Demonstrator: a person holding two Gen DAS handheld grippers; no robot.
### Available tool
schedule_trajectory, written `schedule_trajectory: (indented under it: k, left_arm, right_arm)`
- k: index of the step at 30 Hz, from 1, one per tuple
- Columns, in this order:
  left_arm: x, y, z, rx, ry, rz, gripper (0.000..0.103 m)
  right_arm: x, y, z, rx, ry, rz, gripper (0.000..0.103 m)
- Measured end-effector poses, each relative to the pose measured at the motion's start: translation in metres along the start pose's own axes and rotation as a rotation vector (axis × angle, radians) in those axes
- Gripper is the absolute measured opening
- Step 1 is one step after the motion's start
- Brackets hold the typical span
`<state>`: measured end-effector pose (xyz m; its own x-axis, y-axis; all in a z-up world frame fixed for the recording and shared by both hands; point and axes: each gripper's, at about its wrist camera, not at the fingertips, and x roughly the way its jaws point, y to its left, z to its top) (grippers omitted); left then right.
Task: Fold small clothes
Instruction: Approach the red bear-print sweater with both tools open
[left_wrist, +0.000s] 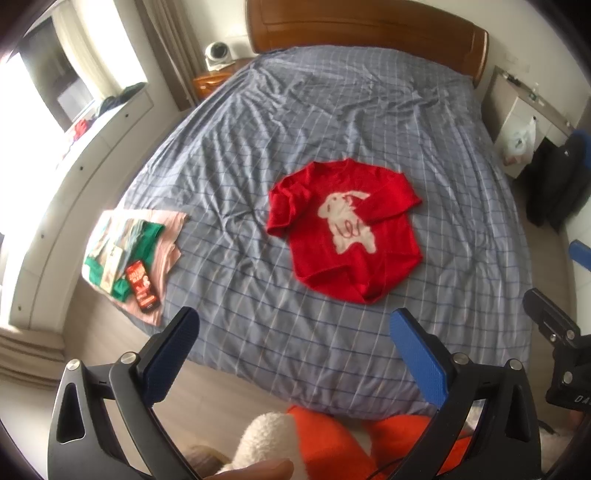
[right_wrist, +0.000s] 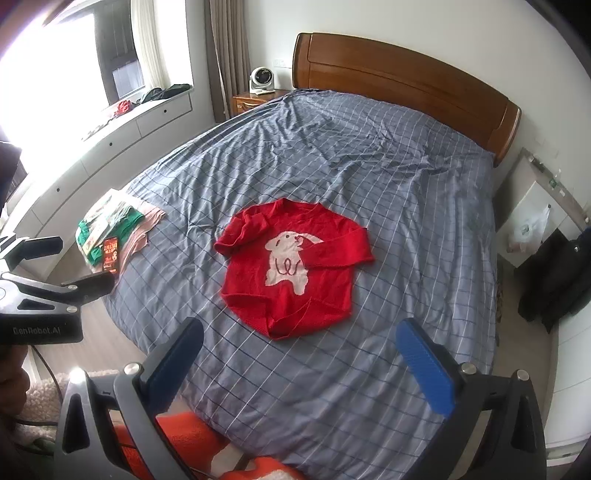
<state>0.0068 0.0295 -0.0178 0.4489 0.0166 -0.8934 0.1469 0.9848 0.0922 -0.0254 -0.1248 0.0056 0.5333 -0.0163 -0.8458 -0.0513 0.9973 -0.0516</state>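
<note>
While both tongs, left (left_wrist: 293, 330) & right (right_wrist: 299, 341), hang wide open, empty, red sweater (right_wrist: 291, 266) lies mid-bed (right_wrist: 369, 387), well apart.

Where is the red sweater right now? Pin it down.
The red sweater lies flat mid-bed on the checked blue cover, right of the folded pile at the bed's left edge, beyond both open grippers.

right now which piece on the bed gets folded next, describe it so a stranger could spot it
Start at the big bed with the blue-grey checked cover and wooden headboard. Near its middle lies a red sweater, front up, both sleeves folded across the body. Unlike the pink and green stack at the left edge, it lies alone and bears a white rabbit.
</note>
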Motion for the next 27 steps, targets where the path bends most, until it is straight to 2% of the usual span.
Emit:
schedule_trajectory:
  k: [19,27]
  left_arm:
    - [0.005,-0.013,0.014,0.032,0.011,-0.01,0.103]
    - [0.006,-0.018,0.008,0.034,0.013,-0.009,0.103]
  right_arm:
    - [0.003,-0.011,0.004,0.009,0.001,-0.022,0.103]
    - [0.004,-0.014,0.002,0.016,0.006,-0.023,0.103]
